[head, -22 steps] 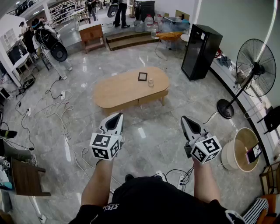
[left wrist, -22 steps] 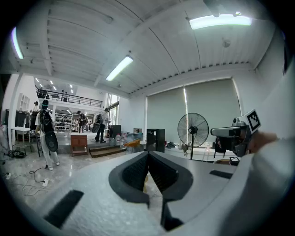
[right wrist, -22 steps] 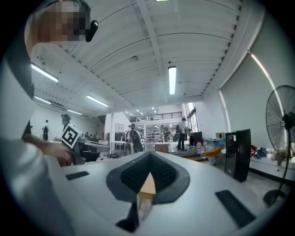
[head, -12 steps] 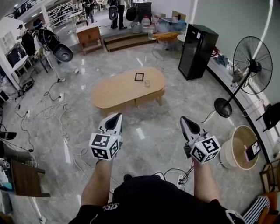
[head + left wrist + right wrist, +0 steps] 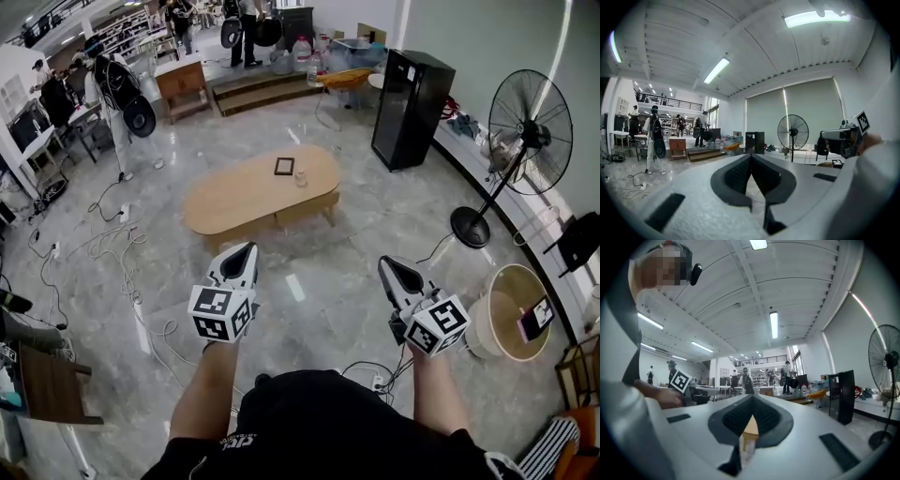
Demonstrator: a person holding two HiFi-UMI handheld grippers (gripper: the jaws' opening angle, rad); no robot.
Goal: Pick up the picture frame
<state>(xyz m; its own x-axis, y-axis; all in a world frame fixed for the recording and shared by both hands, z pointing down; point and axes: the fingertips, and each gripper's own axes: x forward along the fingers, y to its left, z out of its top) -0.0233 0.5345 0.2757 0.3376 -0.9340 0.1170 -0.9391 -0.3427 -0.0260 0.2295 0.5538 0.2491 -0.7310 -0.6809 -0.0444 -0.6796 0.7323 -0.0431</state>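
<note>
The picture frame (image 5: 284, 167) sits on the far part of the oval wooden desk (image 5: 225, 202), well apart from both claws. The left claw (image 5: 247, 251) and the right claw (image 5: 385, 265) hover near the person, each pressed together with nothing between its jaws.

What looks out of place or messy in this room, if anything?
Loose cables sprawl in tangled loops across the floor on the left, a likely trip hazard. Otherwise nothing stands out: the frame sits on the table, and nothing looks spilled or broken.
</note>
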